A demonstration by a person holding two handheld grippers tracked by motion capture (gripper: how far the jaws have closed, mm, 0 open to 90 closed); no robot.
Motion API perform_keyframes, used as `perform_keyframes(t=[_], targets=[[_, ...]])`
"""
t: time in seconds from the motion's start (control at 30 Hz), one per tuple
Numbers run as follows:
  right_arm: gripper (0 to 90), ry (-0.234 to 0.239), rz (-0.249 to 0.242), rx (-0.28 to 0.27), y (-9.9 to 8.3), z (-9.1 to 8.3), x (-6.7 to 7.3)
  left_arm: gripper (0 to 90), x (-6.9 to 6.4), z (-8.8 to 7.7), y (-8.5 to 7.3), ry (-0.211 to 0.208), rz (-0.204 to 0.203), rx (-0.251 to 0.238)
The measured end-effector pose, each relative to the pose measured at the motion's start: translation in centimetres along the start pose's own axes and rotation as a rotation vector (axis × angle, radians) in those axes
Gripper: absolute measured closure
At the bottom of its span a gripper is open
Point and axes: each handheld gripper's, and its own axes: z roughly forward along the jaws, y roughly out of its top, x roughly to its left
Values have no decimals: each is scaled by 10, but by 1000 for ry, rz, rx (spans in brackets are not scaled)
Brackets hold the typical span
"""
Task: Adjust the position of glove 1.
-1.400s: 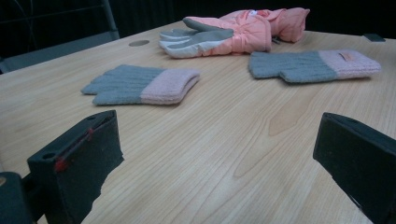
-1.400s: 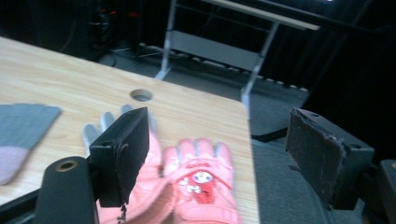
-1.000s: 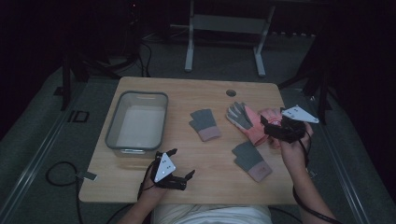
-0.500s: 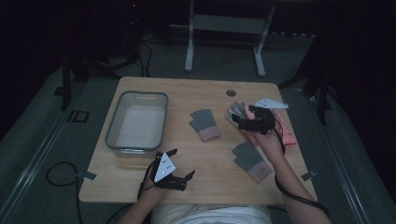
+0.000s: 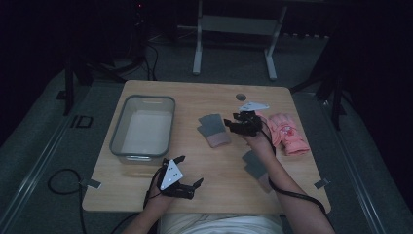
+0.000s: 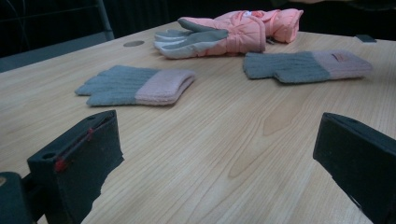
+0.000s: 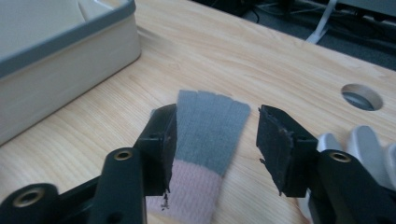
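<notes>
Jaws of the right gripper (image 7: 212, 140), half open and just closing, straddle the grey knitted glove (image 7: 205, 140) lying flat between them, unpinched, so they may skid off the thin fabric; the left gripper (image 6: 215, 172) rests wide open, empty.

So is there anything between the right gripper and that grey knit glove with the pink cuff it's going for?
Nothing visible. The right gripper sits directly over the grey knit glove with the pink cuff, its jaws straddling the glove and just closing in, pads not yet pressing. The pink padded ski glove lies apart, on the far side.
</notes>
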Motion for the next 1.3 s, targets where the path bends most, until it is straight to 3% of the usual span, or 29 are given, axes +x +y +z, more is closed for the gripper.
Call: perform_keyframes(t=[0.07,0.17,0.3,0.43,0.67,0.97,1.13,1.3], targets=[[537,18,-3,27,1,10,2,6,0,0,0,-3,1,0],[603,10,-67,77,1,27,4,6,-1,0,0,-6,7,-4],[651,37,-60,102,-1,45,3,6,-1,0,0,-6,10,-5],[675,62,-68,129,-1,60,3,6,0,-1,0,-5,5,-7],[675,58,-107,174,-6,84,1,6,-1,-1,0,-4,9,-9],[672,45,-129,228,-14,102,-2,6,-1,-1,-1,-2,1,-14],[663,59,-110,241,-18,105,-4,6,-2,-1,-1,3,9,-15],[710,60,-86,226,-22,107,-4,6,-1,-1,-1,0,5,-15]])
